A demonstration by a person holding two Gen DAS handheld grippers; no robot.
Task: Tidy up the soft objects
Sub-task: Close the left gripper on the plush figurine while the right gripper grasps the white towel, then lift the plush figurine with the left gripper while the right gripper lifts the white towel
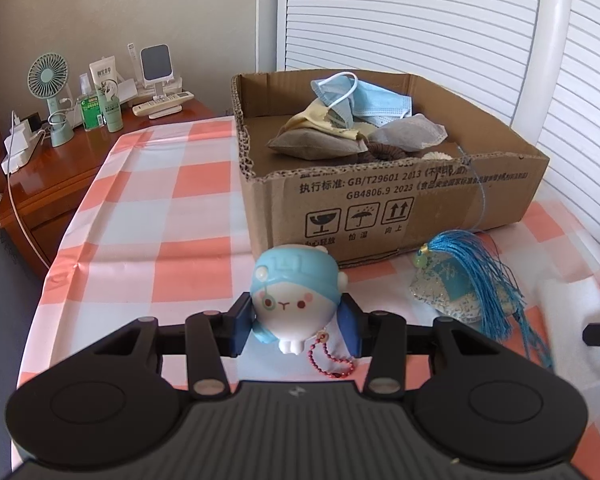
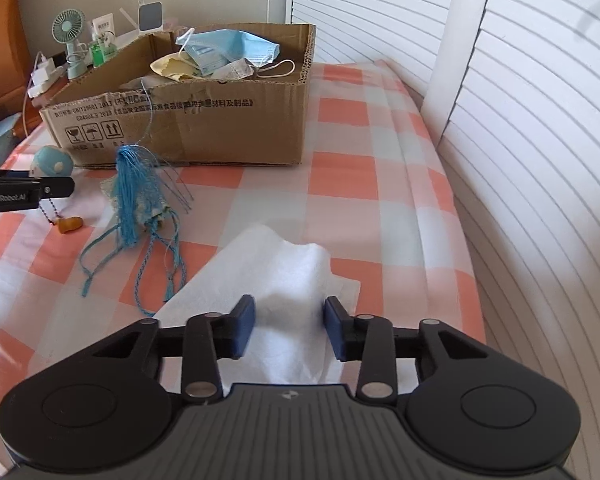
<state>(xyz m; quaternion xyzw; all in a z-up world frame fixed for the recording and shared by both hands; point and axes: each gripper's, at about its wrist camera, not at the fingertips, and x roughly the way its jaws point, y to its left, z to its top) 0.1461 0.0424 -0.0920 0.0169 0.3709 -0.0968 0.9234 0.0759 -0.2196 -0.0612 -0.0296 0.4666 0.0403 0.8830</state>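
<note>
A small white toy figure with a blue cap and a red bead chain sits between the blue pads of my left gripper, which is shut on it just in front of the cardboard box. In the right wrist view, a white tissue lies on the checked sheet, humped into a ridge between the pads of my right gripper, which press its sides. A blue tasselled sachet lies between the two grippers, next to the box. The box holds face masks and cloth pouches.
The orange-and-white checked sheet covers the bed. A wooden nightstand on the left carries a small fan, bottles, remotes and a charger with cables. White louvred doors run along the right, close to the bed's edge.
</note>
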